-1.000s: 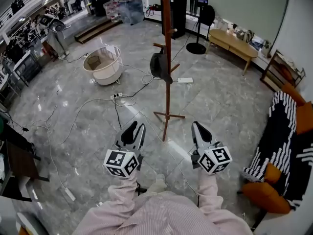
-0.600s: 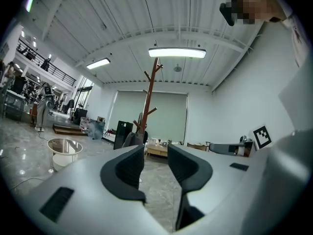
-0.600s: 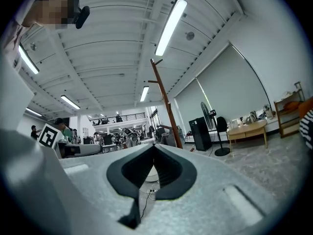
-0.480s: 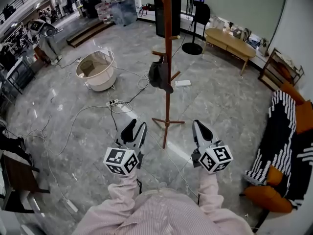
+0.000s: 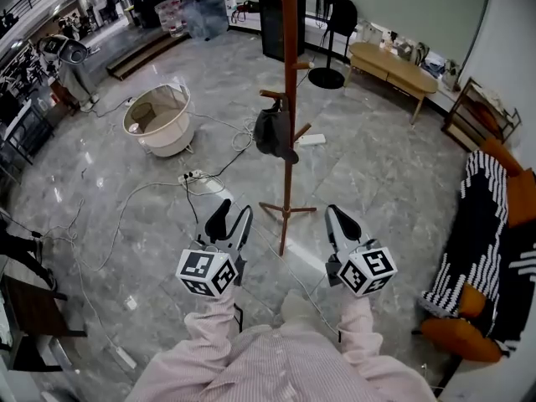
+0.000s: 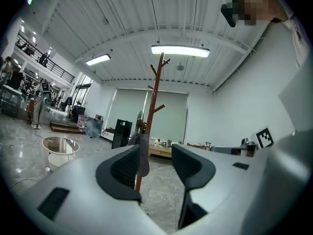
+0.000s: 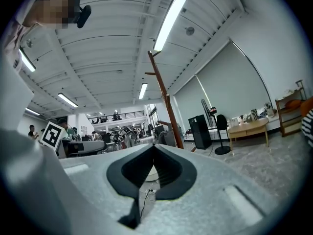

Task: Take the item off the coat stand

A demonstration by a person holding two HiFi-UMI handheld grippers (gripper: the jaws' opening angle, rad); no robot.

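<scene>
The wooden coat stand (image 5: pixel 287 141) rises on splayed feet straight ahead of the person. The item (image 5: pixel 273 132), a dark, slack thing like a cap or small bag, hangs from a short peg (image 5: pixel 270 95) partway up the pole, on the side toward the white tub (image 5: pixel 167 141). It sags against the pole, so it is probably light and soft. The best hold looks to be high up, on the bunched part just under the peg, followed by a lift up and off the peg's tip.

The left gripper (image 5: pixel 233 217) is short of the stand's feet, its jaws apart and just widened, with nothing between them. The right gripper (image 5: pixel 337 218), beside it, has its jaws together and empty.

A glossy grey stone floor (image 5: pixel 377 174), likely slick underfoot, spreads around the stand. A striped seat (image 5: pixel 481 216) sits well away from it, opposite the tub, and loose cables (image 5: pixel 191 175) trail near its base.
</scene>
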